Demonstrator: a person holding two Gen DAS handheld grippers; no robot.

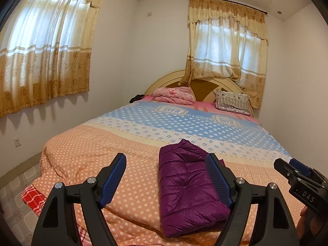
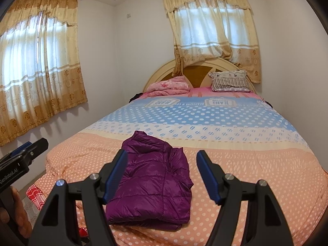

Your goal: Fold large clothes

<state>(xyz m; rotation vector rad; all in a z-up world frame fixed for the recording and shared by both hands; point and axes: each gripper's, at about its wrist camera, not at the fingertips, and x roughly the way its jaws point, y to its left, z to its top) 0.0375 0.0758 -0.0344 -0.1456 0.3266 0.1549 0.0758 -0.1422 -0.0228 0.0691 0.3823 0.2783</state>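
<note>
Judging by its puffy, slick quilting, you should pinch the folded purple down jacket (image 2: 151,182) by a seamed edge at lower centre, both the left gripper (image 1: 166,181) and the right gripper (image 2: 162,177) standing apart and empty.

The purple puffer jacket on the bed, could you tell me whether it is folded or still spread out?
Folded. The purple puffer jacket lies as a compact, layered bundle on the orange dotted quilt, no sleeves spread out.

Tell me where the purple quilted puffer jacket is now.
The folded purple quilted puffer jacket lies on the orange polka-dot end of the bedspread, near the bed's foot, central in both wrist views, far from the striped pillow.
</note>
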